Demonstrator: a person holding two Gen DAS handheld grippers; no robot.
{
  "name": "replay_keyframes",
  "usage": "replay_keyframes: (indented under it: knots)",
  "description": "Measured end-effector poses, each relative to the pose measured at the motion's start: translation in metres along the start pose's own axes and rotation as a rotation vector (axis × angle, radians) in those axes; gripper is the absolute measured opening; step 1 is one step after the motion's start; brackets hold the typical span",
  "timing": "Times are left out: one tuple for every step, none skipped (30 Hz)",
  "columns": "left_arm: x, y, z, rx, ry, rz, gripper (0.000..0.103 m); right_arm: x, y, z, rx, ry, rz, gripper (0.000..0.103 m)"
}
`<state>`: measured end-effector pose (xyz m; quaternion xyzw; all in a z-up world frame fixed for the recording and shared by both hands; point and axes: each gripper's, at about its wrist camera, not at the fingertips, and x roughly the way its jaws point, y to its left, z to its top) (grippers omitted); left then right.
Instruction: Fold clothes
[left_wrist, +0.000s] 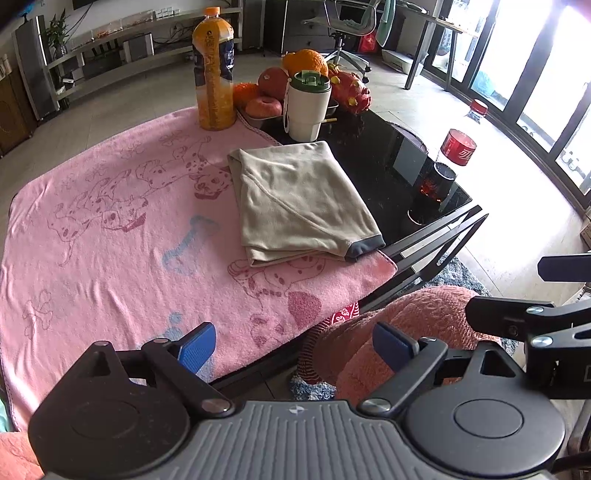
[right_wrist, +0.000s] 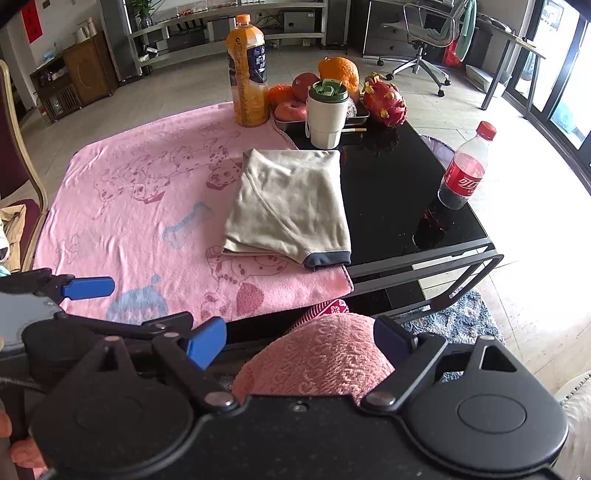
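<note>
A beige garment (left_wrist: 295, 203) with a dark grey cuff lies folded into a neat rectangle on the right part of a pink dog-print towel (left_wrist: 110, 229); the right wrist view shows the garment (right_wrist: 291, 206) on the towel (right_wrist: 140, 192) too. My left gripper (left_wrist: 293, 349) hangs open near the towel's front edge, short of the garment, nothing between its blue pads. My right gripper (right_wrist: 299, 341) is open as well, held over a person's pink-clad knee (right_wrist: 325, 354) in front of the table. The left gripper's blue finger (right_wrist: 88, 287) shows at the left of the right wrist view.
Behind the garment stand an orange juice bottle (right_wrist: 247, 70), a white cup with green lid (right_wrist: 327, 114) and a tray of fruit (right_wrist: 332, 81). A cola bottle (right_wrist: 463, 170) stands on the bare black tabletop (right_wrist: 391, 192) at right. A chair (right_wrist: 22, 155) is at the left.
</note>
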<state>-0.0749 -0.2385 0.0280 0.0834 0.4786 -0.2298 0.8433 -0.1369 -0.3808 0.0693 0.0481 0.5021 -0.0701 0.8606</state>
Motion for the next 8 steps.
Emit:
replay_keyframes:
  knots:
    - [0.0004, 0.0004, 0.0000, -0.002, 0.001, -0.002, 0.091, 0.0000, 0.0003, -0.0001, 0.000, 0.000, 0.000, 0.087]
    - [0.0007, 0.0009, -0.0001, -0.005, 0.002, -0.004, 0.091, -0.0001, 0.0006, -0.0002, 0.001, 0.001, 0.000, 0.087]
    - [0.0011, 0.0014, -0.0002, -0.007, 0.003, -0.006, 0.091, 0.0002, 0.0005, -0.0001, 0.001, 0.001, 0.000, 0.087]
    - [0.0018, 0.0021, -0.0003, -0.010, 0.005, -0.009, 0.091, 0.0008, -0.0002, 0.0002, 0.000, 0.001, 0.001, 0.087]
    - [0.0022, 0.0031, -0.0004, -0.013, 0.005, -0.014, 0.091, 0.0007, 0.0003, 0.0006, 0.001, 0.002, 0.000, 0.087]
    - [0.0025, 0.0041, -0.0005, -0.017, 0.001, -0.019, 0.091, 0.0008, 0.0004, 0.0009, 0.002, 0.003, 0.001, 0.087]
    - [0.0019, 0.0053, -0.0006, -0.019, -0.008, -0.022, 0.091, 0.0009, 0.0004, 0.0013, 0.003, 0.003, 0.002, 0.087]
    - [0.0008, 0.0065, -0.0008, -0.021, -0.022, -0.023, 0.091, 0.0011, 0.0008, 0.0019, 0.005, 0.002, 0.006, 0.087]
